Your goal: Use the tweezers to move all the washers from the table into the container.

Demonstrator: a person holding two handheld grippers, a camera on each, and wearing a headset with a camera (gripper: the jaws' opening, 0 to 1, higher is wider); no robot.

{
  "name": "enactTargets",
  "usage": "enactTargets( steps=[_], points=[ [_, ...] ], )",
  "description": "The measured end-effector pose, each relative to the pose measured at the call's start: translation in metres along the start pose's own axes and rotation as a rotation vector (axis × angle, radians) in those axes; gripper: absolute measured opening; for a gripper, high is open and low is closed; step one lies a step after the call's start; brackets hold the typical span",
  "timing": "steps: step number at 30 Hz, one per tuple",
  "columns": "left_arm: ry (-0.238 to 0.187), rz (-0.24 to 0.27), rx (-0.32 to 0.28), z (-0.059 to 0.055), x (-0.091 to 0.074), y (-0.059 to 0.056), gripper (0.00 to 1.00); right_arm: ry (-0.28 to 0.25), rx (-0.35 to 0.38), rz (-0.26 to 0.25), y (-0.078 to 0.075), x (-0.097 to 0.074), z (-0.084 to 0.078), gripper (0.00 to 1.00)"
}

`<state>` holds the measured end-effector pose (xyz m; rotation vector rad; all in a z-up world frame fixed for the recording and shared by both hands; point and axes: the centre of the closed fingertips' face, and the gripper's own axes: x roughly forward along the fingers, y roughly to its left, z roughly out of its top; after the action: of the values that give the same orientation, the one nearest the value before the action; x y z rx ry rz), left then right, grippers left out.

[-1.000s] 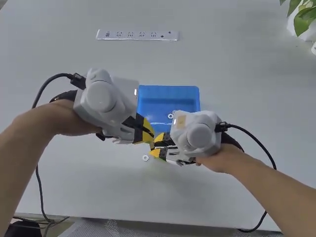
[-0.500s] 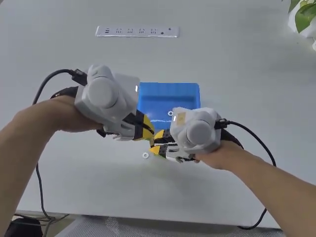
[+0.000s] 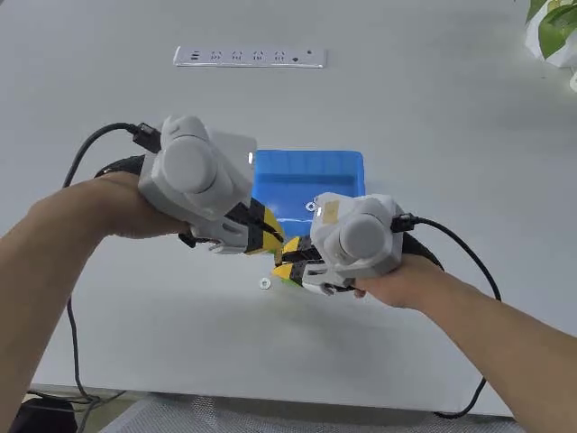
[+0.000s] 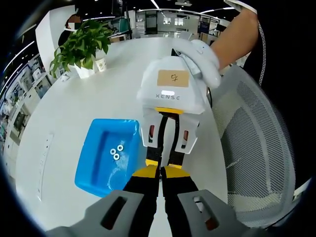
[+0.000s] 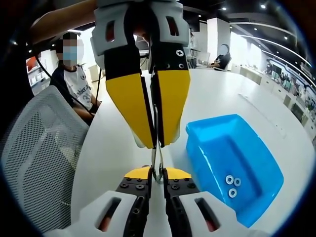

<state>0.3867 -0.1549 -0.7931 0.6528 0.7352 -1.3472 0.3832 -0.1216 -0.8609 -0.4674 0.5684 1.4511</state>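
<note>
My left gripper (image 3: 270, 239) and right gripper (image 3: 287, 269) meet tip to tip just in front of the blue container (image 3: 306, 171). In the right gripper view, thin metal tweezers (image 5: 157, 160) run between the left gripper's (image 5: 155, 143) yellow pads and down into my right gripper's (image 5: 157, 174) tips. Both are shut on them. In the left gripper view, my left gripper (image 4: 161, 174) faces the right gripper (image 4: 165, 157) head-on. Three washers (image 5: 231, 185) lie in the container (image 5: 217, 143). One washer (image 3: 264, 283) lies on the table just below the tips.
A power strip (image 3: 250, 59) lies at the far side of the white table and a potted plant (image 3: 552, 27) stands at the far right. A mesh chair (image 5: 39, 148) and a seated person (image 5: 74, 74) are beyond the table's near edge.
Both grippers stay tip to tip; they and the picture have shifted only slightly. The loose washer and the container have not moved.
</note>
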Motion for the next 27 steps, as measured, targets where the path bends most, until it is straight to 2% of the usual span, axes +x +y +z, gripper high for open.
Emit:
enactTargets(
  steps=[17,27],
  points=[
    [0.003,0.003,0.003,0.001,-0.003,-0.003,0.05,0.002,-0.014,0.000,0.002,-0.002,0.002,0.11],
    [-0.005,0.001,0.004,0.010,-0.009,-0.007,0.05,0.004,-0.031,0.006,0.004,-0.010,0.006,0.11]
  ],
)
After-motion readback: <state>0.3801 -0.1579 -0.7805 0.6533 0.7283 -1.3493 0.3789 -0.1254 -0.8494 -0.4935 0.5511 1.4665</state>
